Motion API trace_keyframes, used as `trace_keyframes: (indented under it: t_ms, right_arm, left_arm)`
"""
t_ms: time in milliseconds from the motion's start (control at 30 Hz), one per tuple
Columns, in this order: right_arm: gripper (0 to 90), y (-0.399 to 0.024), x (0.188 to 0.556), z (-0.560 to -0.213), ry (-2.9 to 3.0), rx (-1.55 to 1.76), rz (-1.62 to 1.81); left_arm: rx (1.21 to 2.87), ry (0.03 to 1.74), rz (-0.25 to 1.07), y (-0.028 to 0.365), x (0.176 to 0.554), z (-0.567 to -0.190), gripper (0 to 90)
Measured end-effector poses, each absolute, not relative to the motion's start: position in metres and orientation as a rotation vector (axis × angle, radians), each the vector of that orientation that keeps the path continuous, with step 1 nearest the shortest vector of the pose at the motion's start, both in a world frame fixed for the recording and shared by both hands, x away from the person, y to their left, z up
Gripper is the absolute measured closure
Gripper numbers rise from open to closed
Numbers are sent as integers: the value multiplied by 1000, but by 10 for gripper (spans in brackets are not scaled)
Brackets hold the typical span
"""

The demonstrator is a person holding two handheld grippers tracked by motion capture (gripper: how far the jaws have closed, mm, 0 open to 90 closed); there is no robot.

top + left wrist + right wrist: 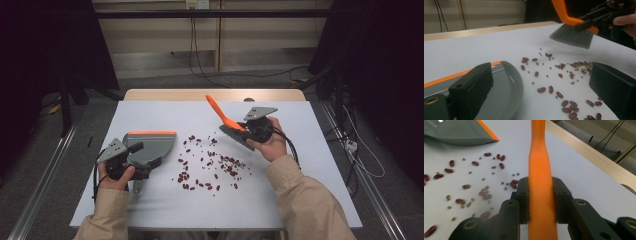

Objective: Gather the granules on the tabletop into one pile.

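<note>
A person sits at a white table (pixel 150 200) with a hand-held tool in each hand. The right tool (pixel 252 129) is clenched on the orange plastic handle of a small brush with grey bristles (pixel 225 120); in the right gripper view both black jaws press against the handle's sides. The brush hangs just above the table at the far right edge of a scatter of dark red kidney beans and small green beans (pixel 210 165). Its long axis is tilted: the handle points up and away toward the far left, and the bristles point down toward the person.

The left tool (pixel 131 159) holds a grey plastic dustpan with an orange lip (pixel 150 145), which rests flat on the table left of the beans, its orange edge on the far side. I cannot tell how tightly the jaws grip it.

No beans appear in the dustpan. The sweeping looks barely begun, with the whole spill left to gather.
</note>
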State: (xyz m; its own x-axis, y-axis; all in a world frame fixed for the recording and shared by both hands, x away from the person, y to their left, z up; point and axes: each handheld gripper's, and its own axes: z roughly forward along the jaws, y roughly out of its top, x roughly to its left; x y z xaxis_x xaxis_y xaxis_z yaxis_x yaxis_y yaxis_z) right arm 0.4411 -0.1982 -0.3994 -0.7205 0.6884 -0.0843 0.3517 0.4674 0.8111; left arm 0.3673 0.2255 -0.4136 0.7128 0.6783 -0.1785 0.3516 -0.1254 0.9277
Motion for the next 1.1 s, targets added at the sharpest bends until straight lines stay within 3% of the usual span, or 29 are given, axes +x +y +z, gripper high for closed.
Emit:
trace_keyframes:
  t_ms: [600, 1100]
  right_arm:
    - [716, -144, 494, -415, 2298, 800, 1042]
    - [715, -126, 472, -422, 2484, 632, 1022]
  left_arm:
    - [1737, 832, 343, 228, 367, -415, 52]
    - [1731, 835, 352, 231, 367, -415, 52]
